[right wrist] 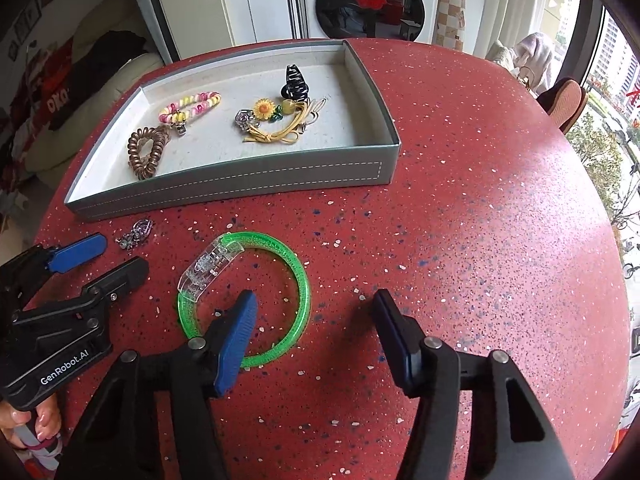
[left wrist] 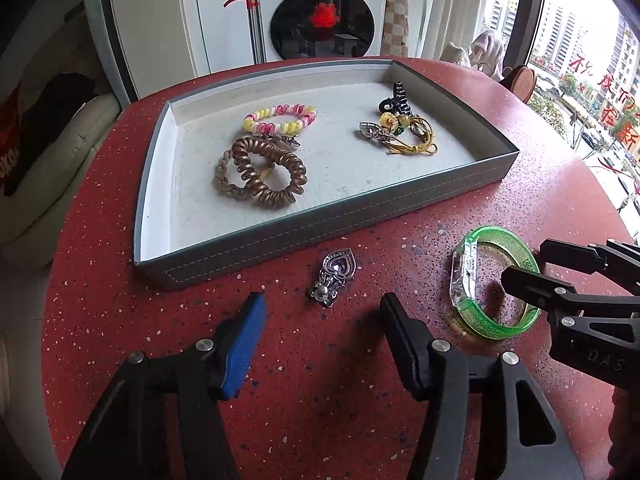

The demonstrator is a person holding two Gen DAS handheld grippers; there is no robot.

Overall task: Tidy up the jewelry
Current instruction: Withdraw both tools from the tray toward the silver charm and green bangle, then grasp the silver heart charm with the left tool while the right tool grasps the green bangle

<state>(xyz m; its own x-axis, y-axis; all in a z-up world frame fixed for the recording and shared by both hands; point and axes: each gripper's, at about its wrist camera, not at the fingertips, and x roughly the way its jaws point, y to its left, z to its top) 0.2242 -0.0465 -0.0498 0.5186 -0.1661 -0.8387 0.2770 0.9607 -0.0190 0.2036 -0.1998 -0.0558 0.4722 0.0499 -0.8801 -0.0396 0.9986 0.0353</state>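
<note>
A silver heart brooch (left wrist: 334,278) lies on the red table just in front of the grey tray (left wrist: 320,236). My left gripper (left wrist: 323,312) stands open right behind it, and the brooch touches neither pad. A green glitter bangle (right wrist: 302,280) with a clear clasp (right wrist: 210,266) lies to the right. My right gripper (right wrist: 315,300) is open astride the bangle's right rim. Its blue left finger (right wrist: 240,328) is inside the ring, and neither pad presses on the rim. The brooch (right wrist: 136,232) and the left gripper (right wrist: 123,254) also show in the right wrist view.
The tray (right wrist: 240,184) holds a brown spiral hair tie (left wrist: 268,172), a pink-yellow one (left wrist: 280,116), a black claw clip (left wrist: 396,98) and a yellow flower charm with cords (left wrist: 404,136). A washing machine (left wrist: 320,12) stands behind the round red table (right wrist: 480,200). A window is at the right.
</note>
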